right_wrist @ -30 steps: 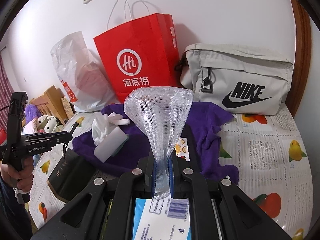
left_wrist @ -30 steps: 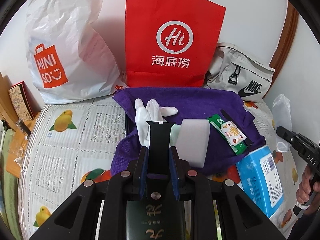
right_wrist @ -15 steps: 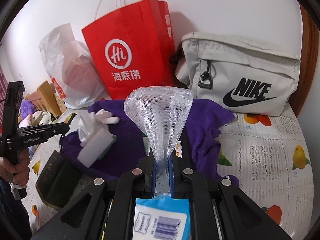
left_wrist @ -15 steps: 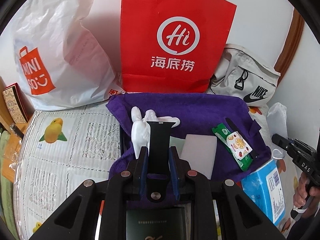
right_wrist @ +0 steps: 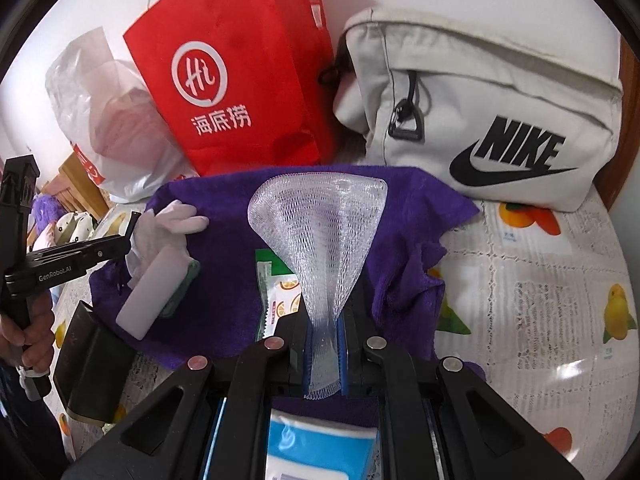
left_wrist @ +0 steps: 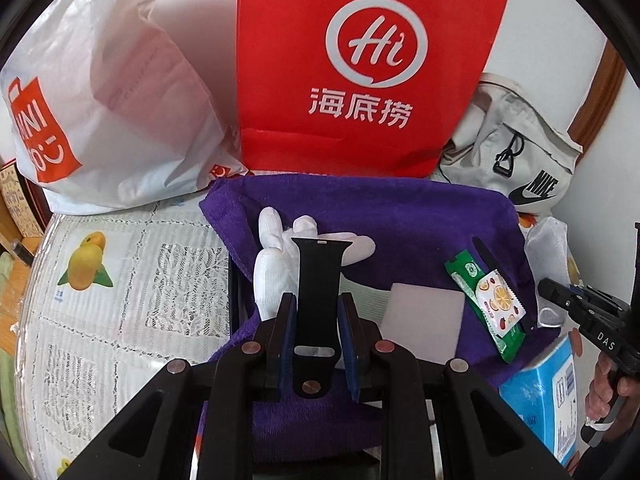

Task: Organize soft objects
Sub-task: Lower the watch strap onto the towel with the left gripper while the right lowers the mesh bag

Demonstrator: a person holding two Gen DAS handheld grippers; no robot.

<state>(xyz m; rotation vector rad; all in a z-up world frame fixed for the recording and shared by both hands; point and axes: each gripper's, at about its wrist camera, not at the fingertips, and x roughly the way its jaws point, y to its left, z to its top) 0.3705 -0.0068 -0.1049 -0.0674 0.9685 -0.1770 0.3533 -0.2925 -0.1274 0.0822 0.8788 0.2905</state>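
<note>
Carrying step: our left gripper (left_wrist: 316, 320) clamps a black watch strap (left_wrist: 318, 280), our right gripper (right_wrist: 325, 344) a foam mesh sleeve (right_wrist: 320, 232); next, we judge, release both onto the purple towel (left_wrist: 400, 208).

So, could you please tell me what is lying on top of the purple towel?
On the purple towel lie a white glove, a white sponge and a snack packet. Whatever lies beneath the towel is covered.

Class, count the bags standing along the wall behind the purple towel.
3: white Miniso bag at left, red paper bag in the middle, grey Nike bag at right. Others may be hidden.
</note>
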